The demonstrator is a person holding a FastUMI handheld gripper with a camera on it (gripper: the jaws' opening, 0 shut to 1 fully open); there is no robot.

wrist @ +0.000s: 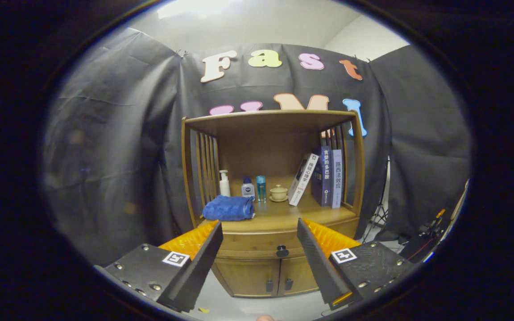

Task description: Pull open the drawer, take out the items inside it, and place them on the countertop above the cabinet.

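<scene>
From my end, the gripper [259, 229] sits nearest, its two black fingers [203, 256] spread wide apart with nothing between them, orange backing showing behind each tip. Both tips are short of the cabinet [257, 276], touching nothing.

Just ahead, framed in the gap between the fingers, I see the drawer [257, 245] with its front flush and shut, and the dark round knob [282, 251] closer to the right finger than the left. Below it are two cabinet doors, each with a small dark handle [268, 285] near the centre seam.

Above the drawer lies the wooden surface [283, 216]. A folded blue towel [229, 208] rests at its left front. Behind that stand a white pump bottle [224, 183], a small white bottle with a blue cap [248, 188] and a slim teal bottle [261, 187]. A little lidded cup on a saucer [278, 193], ceramic I think, stands mid-shelf. To the right, a white book [302, 179] leans against two upright books [328, 177] by the slatted side.
</scene>
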